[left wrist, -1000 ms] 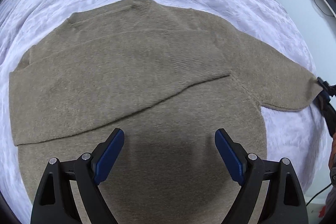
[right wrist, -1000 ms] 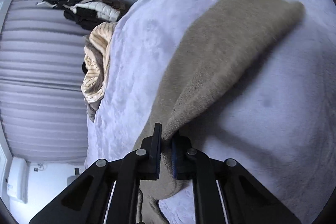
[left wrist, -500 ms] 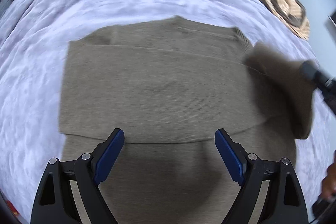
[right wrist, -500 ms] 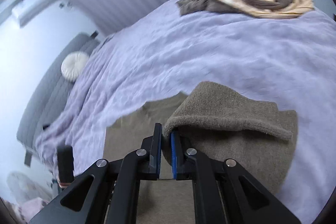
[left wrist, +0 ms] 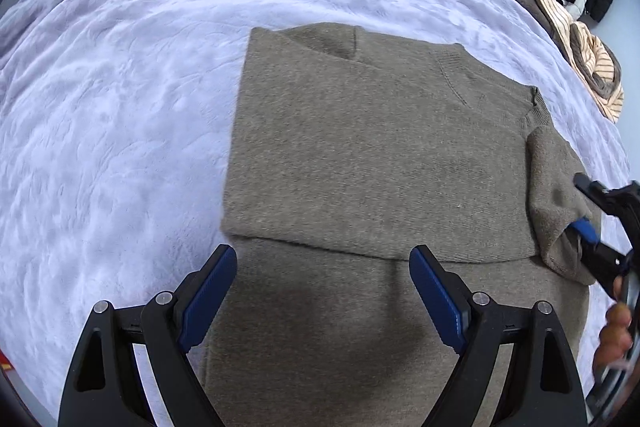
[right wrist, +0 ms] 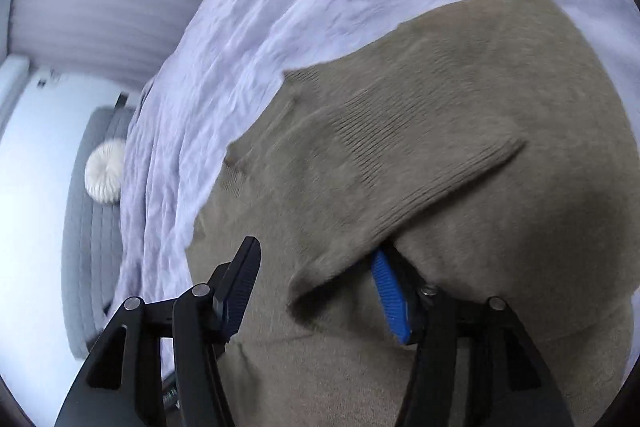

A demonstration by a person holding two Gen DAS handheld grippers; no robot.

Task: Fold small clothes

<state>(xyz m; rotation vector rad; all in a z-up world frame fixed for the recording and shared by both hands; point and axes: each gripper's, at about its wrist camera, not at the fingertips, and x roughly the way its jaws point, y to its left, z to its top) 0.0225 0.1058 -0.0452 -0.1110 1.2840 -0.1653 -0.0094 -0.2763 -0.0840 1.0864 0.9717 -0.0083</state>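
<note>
Right gripper [right wrist: 316, 291] fingers parted, sleeve [right wrist: 400, 195] released

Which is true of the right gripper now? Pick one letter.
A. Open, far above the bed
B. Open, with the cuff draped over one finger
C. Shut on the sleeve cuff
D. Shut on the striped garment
B: the right gripper has its fingers spread apart, and the brown sweater's sleeve cuff lies over the blue-padded finger.

The sweater [left wrist: 372, 163] lies on the blanket [left wrist: 120, 99] — a clothes heap [left wrist: 576, 39] behind it, far right.
</note>
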